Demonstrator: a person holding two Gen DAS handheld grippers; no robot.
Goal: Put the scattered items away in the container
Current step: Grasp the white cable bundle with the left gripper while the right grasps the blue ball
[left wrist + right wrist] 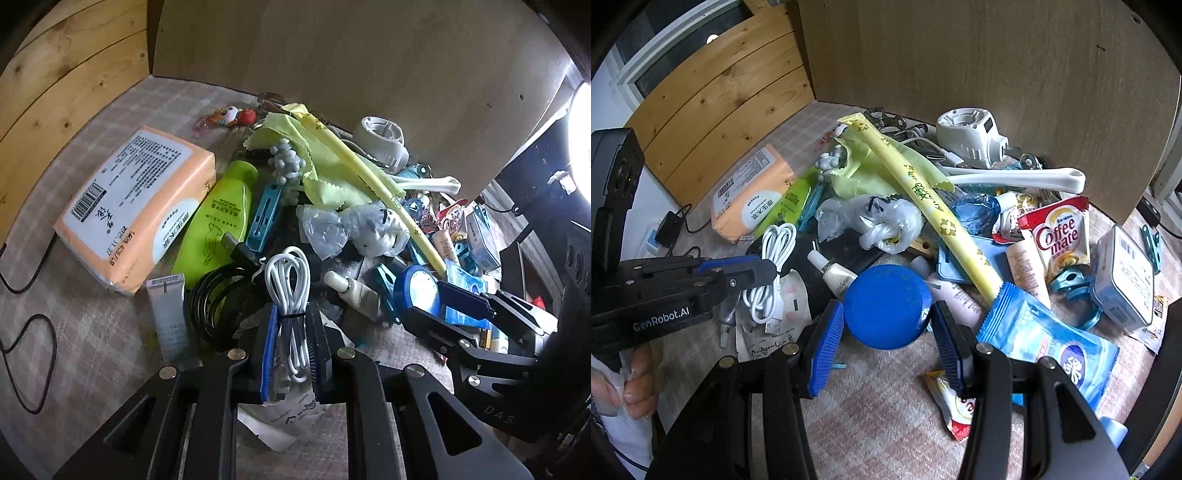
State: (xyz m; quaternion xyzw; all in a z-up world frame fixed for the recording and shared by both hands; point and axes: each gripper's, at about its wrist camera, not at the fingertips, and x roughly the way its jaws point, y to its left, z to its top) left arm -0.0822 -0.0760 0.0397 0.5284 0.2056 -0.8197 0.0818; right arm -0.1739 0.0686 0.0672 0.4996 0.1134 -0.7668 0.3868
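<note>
A coiled white USB cable (291,295) bound with a black tie stands between the pads of my left gripper (293,350), which press on it from both sides. The right wrist view shows the same gripper (764,275) at the left, clamped on the cable (775,240) above a white paper sachet. My right gripper (888,343) has a round blue disc (886,306) between its ribbed blue pads, and both pad tips touch its rim. In the left wrist view that disc (413,284) sits at the tips of the right gripper (424,301).
Clutter lies on a checked cloth: an orange tissue pack (136,206), green bottle (218,221), black coiled cable (214,302), yellow tea stick (923,199), Coffee mate sachet (1060,236), blue wipes packet (1049,343). A brown cardboard wall (960,66) stands behind, with wooden boards (720,110) at the left.
</note>
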